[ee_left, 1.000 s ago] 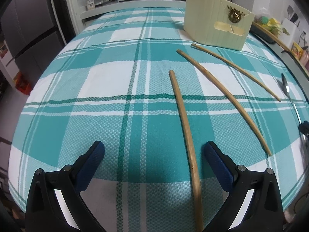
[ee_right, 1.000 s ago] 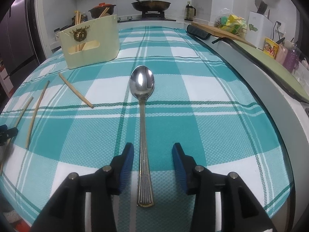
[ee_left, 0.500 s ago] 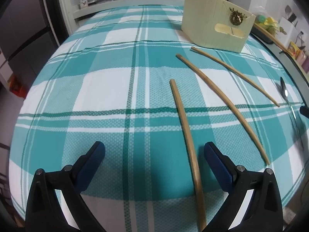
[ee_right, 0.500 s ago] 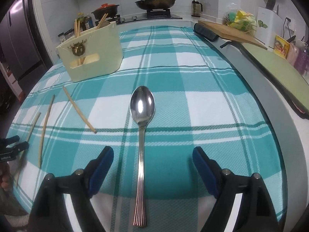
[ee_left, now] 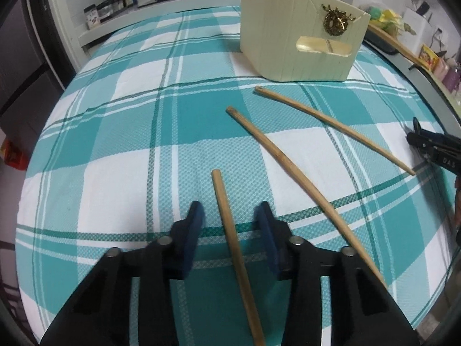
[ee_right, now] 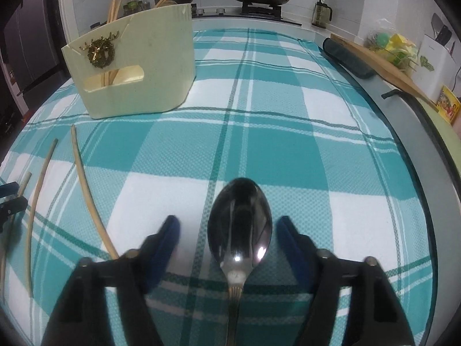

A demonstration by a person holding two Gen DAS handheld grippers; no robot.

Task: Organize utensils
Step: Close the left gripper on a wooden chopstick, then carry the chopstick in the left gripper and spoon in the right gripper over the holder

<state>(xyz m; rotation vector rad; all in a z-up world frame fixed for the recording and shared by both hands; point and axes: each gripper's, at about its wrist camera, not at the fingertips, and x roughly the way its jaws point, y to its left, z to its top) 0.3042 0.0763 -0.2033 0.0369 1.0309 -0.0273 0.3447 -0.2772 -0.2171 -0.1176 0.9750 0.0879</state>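
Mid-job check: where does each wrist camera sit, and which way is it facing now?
Left wrist: rides the left tongs, facing forward over three loose chopsticks, nearest chopstick between its open fingers; right tongs at right edge.
Right wrist: rides the right tongs, facing a spoon between open fingers; left tongs at left edge.
Shared: cream utensil holder, checked cloth, chopsticks.

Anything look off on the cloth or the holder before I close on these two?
Nothing spilled. The cream holder shows a crack line near its deer ornament. Three chopsticks lie scattered at differing angles, not paired. The spoon lies straight between the right gripper fingers.
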